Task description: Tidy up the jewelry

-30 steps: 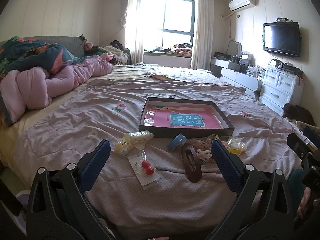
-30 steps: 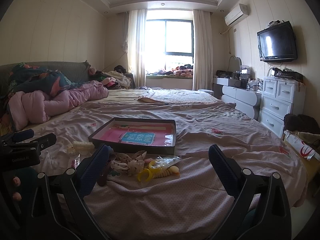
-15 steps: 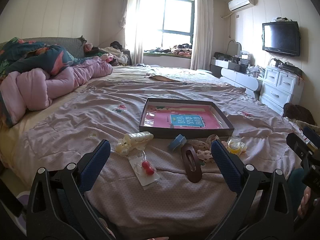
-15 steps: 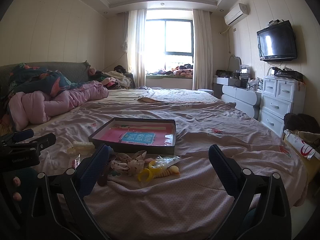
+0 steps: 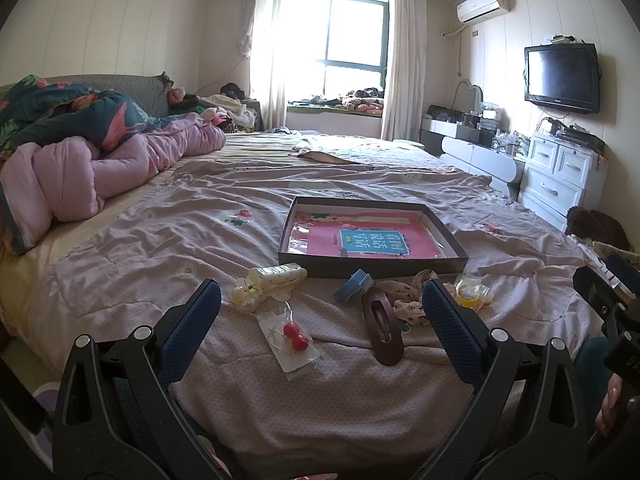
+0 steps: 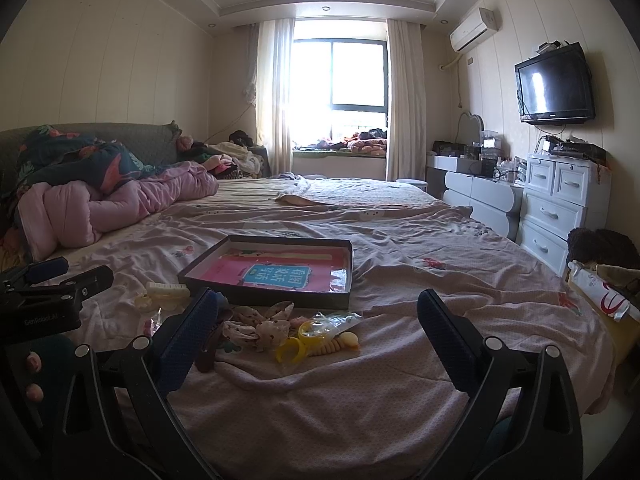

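A dark shallow box point(image 5: 372, 266) with a pink sheet inside lies on the bed; it also shows in the right wrist view point(image 6: 344, 280). In front of it lie a cream hair claw point(image 5: 268, 280), a card with red bead earrings point(image 5: 294, 336), a blue clip point(image 5: 354, 282), a brown barrette point(image 5: 382, 326), a floral scrunchie point(image 5: 408, 304) and a yellow ring in a bag point(image 5: 470, 294). The yellow ring point(image 6: 294, 350) and scrunchie point(image 6: 260, 326) also show in the right wrist view. My left gripper point(image 5: 320, 308) is open and empty above the near items. My right gripper point(image 6: 318, 316) is open and empty.
Pink and floral quilts point(image 5: 100, 156) are piled at the left of the bed. White drawers point(image 5: 560, 176) and a wall TV point(image 5: 562, 78) stand at the right. A bag and a dark furry thing point(image 6: 600, 248) sit by the bed's right edge.
Both grippers stay open and nearly still. The left wrist view has shifted very slightly; no item has moved.
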`<state>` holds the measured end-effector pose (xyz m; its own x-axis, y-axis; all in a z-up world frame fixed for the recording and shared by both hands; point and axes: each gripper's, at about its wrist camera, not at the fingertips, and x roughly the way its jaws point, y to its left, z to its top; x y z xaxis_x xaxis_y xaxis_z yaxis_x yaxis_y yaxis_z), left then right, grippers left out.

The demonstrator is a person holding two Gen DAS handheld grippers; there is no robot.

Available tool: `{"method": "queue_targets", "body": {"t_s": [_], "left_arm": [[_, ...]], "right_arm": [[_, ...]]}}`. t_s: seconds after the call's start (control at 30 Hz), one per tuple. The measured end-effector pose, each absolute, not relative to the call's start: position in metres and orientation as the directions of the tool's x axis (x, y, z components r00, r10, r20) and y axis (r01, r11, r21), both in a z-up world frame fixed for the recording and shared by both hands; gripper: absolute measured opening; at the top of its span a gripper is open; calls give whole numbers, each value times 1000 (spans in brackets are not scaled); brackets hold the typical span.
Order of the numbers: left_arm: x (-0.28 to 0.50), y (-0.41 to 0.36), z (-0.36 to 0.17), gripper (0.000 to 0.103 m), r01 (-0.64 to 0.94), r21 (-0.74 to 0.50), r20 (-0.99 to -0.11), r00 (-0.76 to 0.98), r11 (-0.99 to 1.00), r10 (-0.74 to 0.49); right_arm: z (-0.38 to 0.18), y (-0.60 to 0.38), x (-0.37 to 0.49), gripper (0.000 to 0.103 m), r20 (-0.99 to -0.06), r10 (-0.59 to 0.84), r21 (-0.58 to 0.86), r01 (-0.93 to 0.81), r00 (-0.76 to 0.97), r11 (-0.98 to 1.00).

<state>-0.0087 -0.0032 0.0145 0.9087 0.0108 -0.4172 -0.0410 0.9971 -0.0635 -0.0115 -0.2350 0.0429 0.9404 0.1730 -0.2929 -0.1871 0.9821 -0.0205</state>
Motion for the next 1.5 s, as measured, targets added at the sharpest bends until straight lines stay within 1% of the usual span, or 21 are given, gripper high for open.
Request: {"method": "queue_targets", "body": {"t_s": [0.4, 0.53, 0.73, 0.97, 1.23, 1.37, 1.5], "left_arm": [[-9, -2, 17, 93, -49, -68, -417, 909, 997, 16], [-7, 7, 20, 93, -74, -77, -419, 907, 994, 35], [5, 34, 15, 93, -107, -87, -436, 898, 990, 59], [21, 54, 6, 93, -144, -69, -483, 871, 987, 93], [47, 71, -6, 93, -179, -50, -543, 830, 983, 124], [67, 78, -12, 93, -160, -51, -578, 810, 986, 101], [83, 76, -16, 93, -120, -28, -590, 804, 992, 80]], "right_arm": [[45, -228, -10, 97, -289, 188, -39, -208, 939, 977], [44, -221, -5, 97, -304, 214, -43, -237, 928, 971], [38, -207, 12, 97, -360, 253, -39, -285, 898, 958], [26, -189, 39, 97, -434, 285, -39, -334, 855, 942], [5, -161, 71, 97, -518, 315, -95, -420, 795, 903], [-9, -152, 88, 97, -560, 313, -106, -442, 767, 891], [-23, -147, 105, 96, -594, 299, -117, -449, 746, 886]]}}
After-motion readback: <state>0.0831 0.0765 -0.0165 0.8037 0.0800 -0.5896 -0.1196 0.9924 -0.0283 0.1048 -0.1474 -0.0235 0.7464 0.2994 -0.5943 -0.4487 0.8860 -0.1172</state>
